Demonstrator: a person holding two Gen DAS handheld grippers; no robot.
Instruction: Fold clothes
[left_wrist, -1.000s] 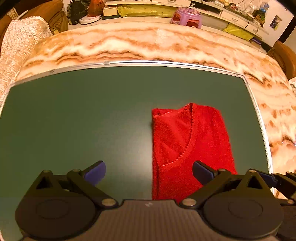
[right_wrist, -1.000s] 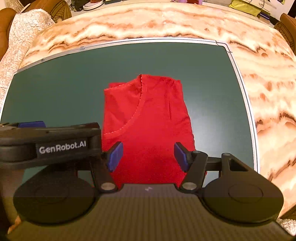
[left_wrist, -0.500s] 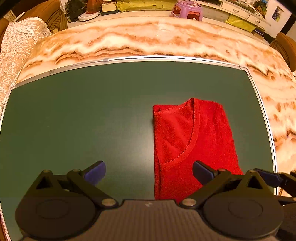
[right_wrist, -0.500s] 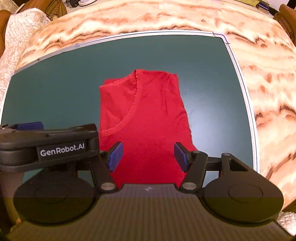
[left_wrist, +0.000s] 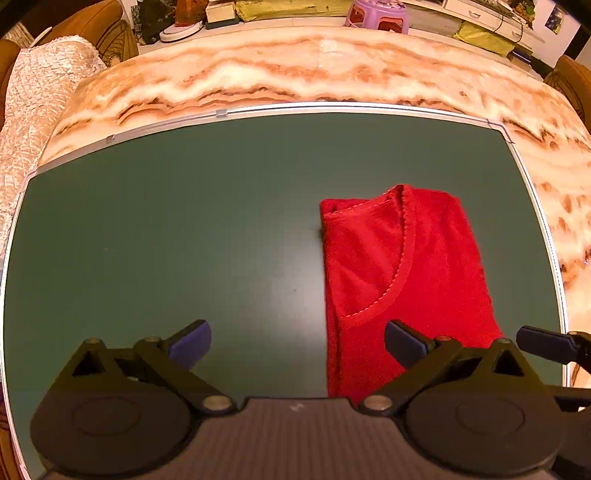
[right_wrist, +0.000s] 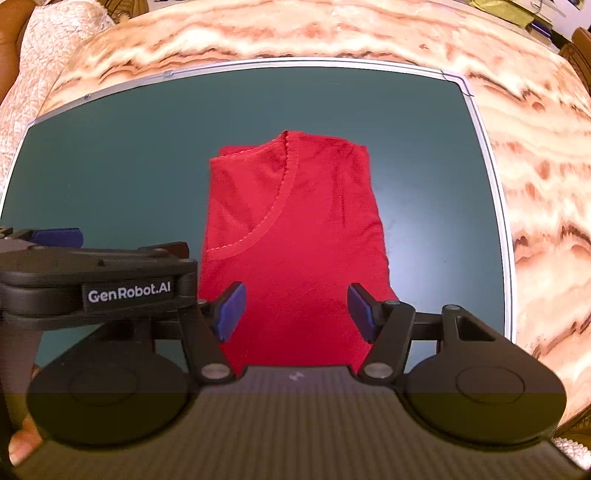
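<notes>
A red V-neck top (left_wrist: 402, 273) (right_wrist: 295, 236) lies folded into a narrow rectangle on the dark green mat (left_wrist: 184, 229) (right_wrist: 110, 155), neckline at the far end. My left gripper (left_wrist: 297, 341) hangs open above the mat, its right finger over the top's near left part, nothing between the pads. My right gripper (right_wrist: 293, 312) is open too, hovering over the near end of the top with the cloth showing between its blue pads. The left gripper's body (right_wrist: 110, 291) appears at the left of the right wrist view.
The mat has a silver rim (left_wrist: 221, 112) and lies on a marbled orange-white table (left_wrist: 295, 70) (right_wrist: 535, 166). A white textured cloth (left_wrist: 33, 103) drapes a chair at left. A purple stool (left_wrist: 376, 14) and shelves stand beyond the table. Bare mat spreads left of the top.
Both views have drifted slightly, so the top sits a little lower and farther right in the left wrist view. The top has not changed shape and both grippers stay open.
</notes>
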